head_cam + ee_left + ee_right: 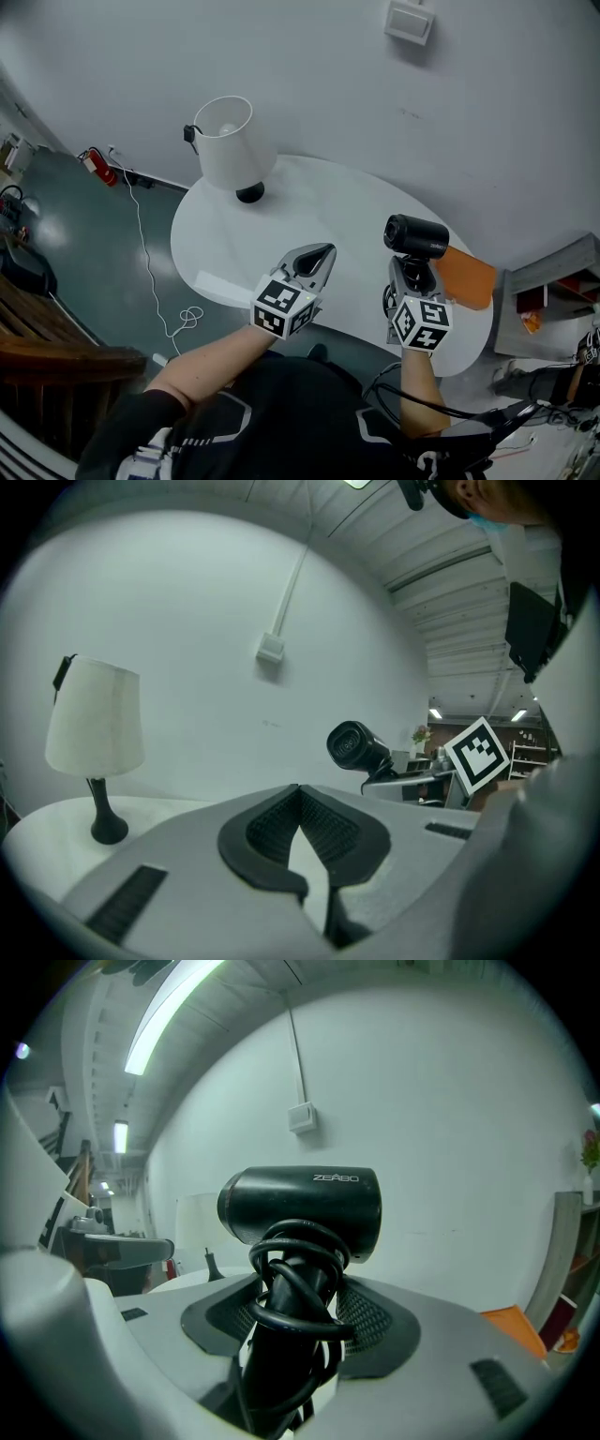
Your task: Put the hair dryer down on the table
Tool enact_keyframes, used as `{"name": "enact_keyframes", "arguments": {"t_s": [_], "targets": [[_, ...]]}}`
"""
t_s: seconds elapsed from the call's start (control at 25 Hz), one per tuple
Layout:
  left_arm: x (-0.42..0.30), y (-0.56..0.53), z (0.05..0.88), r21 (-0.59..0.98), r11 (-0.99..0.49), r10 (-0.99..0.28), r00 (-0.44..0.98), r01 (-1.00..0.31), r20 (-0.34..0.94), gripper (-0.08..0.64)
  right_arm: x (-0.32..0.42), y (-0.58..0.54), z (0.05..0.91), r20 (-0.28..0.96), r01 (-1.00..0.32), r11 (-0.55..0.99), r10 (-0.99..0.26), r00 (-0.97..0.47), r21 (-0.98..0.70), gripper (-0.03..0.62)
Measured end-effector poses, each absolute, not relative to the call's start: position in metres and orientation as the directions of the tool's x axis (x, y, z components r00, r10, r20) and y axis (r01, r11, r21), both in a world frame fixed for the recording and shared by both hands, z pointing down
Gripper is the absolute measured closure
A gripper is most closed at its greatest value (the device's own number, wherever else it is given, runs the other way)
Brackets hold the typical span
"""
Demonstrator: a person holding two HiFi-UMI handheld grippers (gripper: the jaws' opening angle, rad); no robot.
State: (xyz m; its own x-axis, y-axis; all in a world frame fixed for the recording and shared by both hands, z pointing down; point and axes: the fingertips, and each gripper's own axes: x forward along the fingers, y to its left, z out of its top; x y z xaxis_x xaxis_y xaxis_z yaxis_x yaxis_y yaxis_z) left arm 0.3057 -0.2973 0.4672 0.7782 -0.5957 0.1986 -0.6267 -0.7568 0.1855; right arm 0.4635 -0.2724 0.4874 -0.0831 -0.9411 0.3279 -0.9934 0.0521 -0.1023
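Black hair dryer [300, 1206] in right tongs [300, 1286]

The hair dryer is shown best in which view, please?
The right gripper view: the hair dryer fills the centre, handle held in the right gripper. The head view shows it small from above; the left gripper view, small and distant.

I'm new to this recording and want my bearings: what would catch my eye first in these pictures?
The black hair dryer stands out first, held upright over the right side of the round white table, its cord-wrapped handle clamped in the right claw. Next comes the white table lamp at the table's far left; the left claw is shut and empty by the near edge.
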Motion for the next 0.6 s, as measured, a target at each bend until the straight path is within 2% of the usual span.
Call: {"name": "enact_keyframes", "arguments": {"t_s": [0.6], "targets": [[0.332, -0.31, 0.547, 0.228, -0.719, -0.58, 0.747, -0.657, 0.324, 0.554, 0.486, -0.3, 0.594, 0.519, -0.988, 0.031, -0.848, -0.105, -0.151, 0.333]]}}
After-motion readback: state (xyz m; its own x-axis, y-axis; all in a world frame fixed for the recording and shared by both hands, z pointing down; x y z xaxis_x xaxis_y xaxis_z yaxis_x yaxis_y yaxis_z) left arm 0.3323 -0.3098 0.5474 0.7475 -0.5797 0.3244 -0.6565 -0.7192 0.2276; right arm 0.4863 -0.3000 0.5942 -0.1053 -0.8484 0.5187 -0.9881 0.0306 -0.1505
